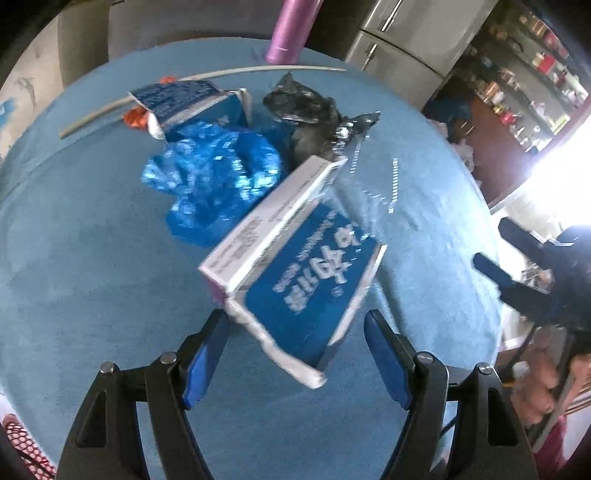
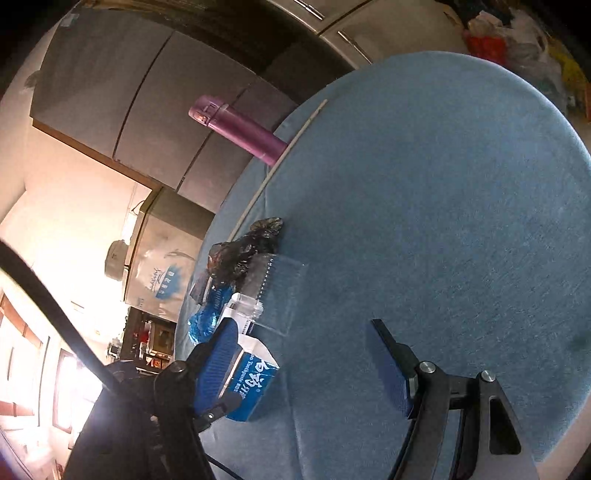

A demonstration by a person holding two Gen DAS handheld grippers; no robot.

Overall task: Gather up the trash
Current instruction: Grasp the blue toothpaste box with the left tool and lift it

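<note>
Both claws, left claw (image 1: 297,334) and right claw (image 2: 299,347), gape empty, with the toothpaste box (image 1: 295,266), blue wrapper (image 1: 210,181) and black bag (image 1: 306,110) uncollected mid-counter (image 1: 92,277).

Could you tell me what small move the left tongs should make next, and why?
Probably ease the left tongs forward and close on the blue-and-white cardboard toothpaste box: its near end lies between the open pads, untouched, while the right tongs stand empty.

Purple flask (image 1: 291,29) at far edge of blue table (image 1: 92,258), grey fridge (image 1: 402,40) behind
</note>
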